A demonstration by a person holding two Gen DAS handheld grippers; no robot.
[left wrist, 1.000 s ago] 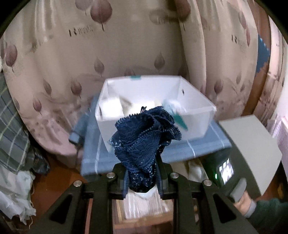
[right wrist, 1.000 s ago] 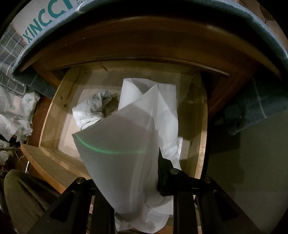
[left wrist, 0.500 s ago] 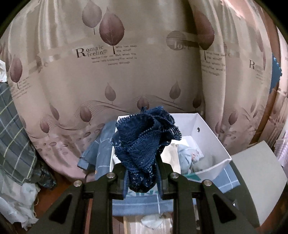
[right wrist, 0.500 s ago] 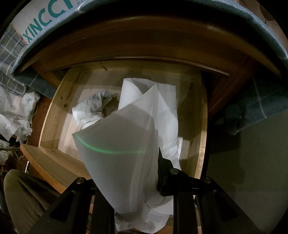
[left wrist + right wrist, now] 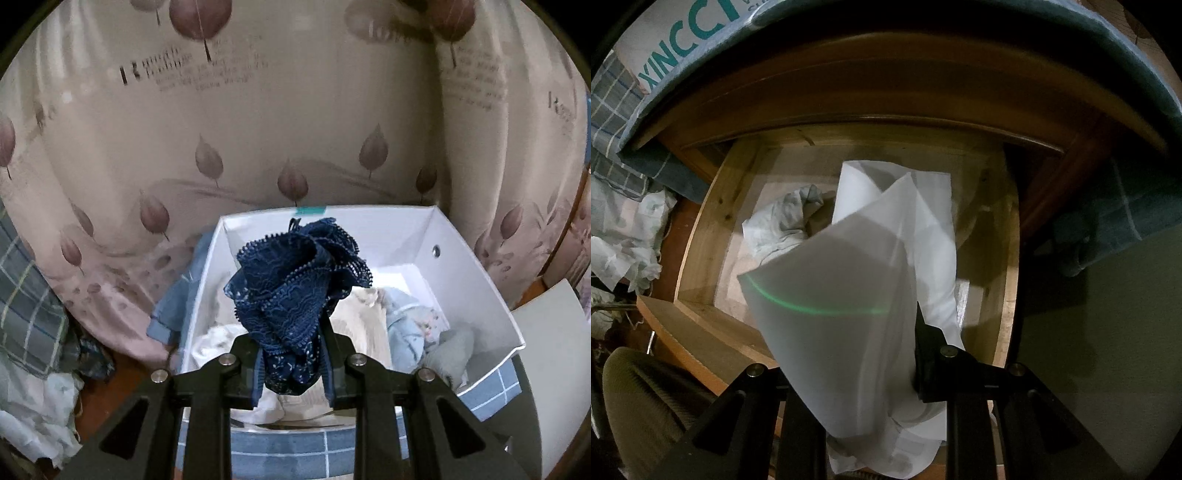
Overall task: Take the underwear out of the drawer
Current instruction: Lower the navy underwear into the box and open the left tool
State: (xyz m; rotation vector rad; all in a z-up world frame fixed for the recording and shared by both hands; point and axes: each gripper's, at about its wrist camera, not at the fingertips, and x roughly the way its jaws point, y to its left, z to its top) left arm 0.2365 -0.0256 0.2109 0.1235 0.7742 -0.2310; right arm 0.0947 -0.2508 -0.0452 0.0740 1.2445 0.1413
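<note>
Carried sideways since a second ago, the left gripper [image 5: 291,358] now looks into the white box [image 5: 476,280] from above its near rim rather than facing its outer wall; the right gripper [image 5: 849,354] has not moved. The left fingers [image 5: 332,354] are clenched on navy lace underwear [image 5: 295,291], which bunches upward from them in a ruffled clump, scalloped edges fanning toward the box's far wall. Below it the box already holds pale garments [image 5: 410,328], with bare room along its far and right walls. The box sits on a blue checked cloth [image 5: 295,450] before a leaf-print curtain [image 5: 295,129]. The right fingers [image 5: 927,354] grip a white garment [image 5: 842,314], its long axis running up from them toward the back of the open wooden drawer [image 5: 701,229]. A crumpled pale garment [image 5: 786,218] lies at the drawer's left, the floor around it bare.
</note>
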